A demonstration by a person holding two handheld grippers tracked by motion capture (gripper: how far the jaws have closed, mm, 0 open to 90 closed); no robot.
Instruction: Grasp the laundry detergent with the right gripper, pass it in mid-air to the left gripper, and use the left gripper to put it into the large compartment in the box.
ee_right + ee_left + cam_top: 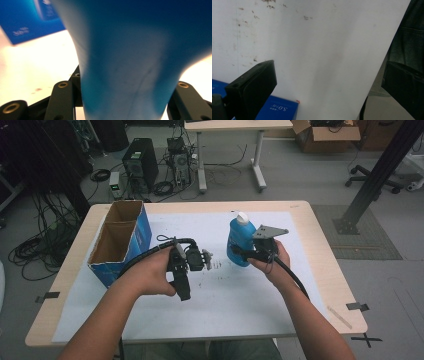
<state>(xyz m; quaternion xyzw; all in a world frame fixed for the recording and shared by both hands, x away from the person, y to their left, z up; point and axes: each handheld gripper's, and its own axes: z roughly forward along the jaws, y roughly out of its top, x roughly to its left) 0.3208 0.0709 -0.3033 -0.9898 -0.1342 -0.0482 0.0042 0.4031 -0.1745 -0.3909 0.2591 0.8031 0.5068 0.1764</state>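
Standing upright on the white sheet point(210, 295) toward the table's right half, the blue bottle point(239, 245) with its white cap is sitting between the jaws of the right gripper point(245, 254), which is coming at it from the person's side. In the right gripper view the bottle's blue body point(130, 62) is pressing close to the lens, with a black jaw link on either side of it, so the jaws are closing around the bottle and appear to be clamping it; the actual contact of the pads is lying below the edge of that view, so the firmness of the hold is a judgement. Gripping low on the body is probably keeping the bottle steady for a lift.

The left gripper point(192, 262) is hanging over the middle of the sheet, well apart from the bottle, its jaws spread wide and holding nothing: in the left gripper view one jaw is rising at the left and the other at the far right, with bare, speckled sheet between. It seems to be waiting in reserve.

The open blue cardboard box point(120, 242) is standing at the table's left, possibly as a destination. Its inside bottom is lying in shadow, the bottle's label is facing away and unreadable, and small print on the box is too blurred to make out.
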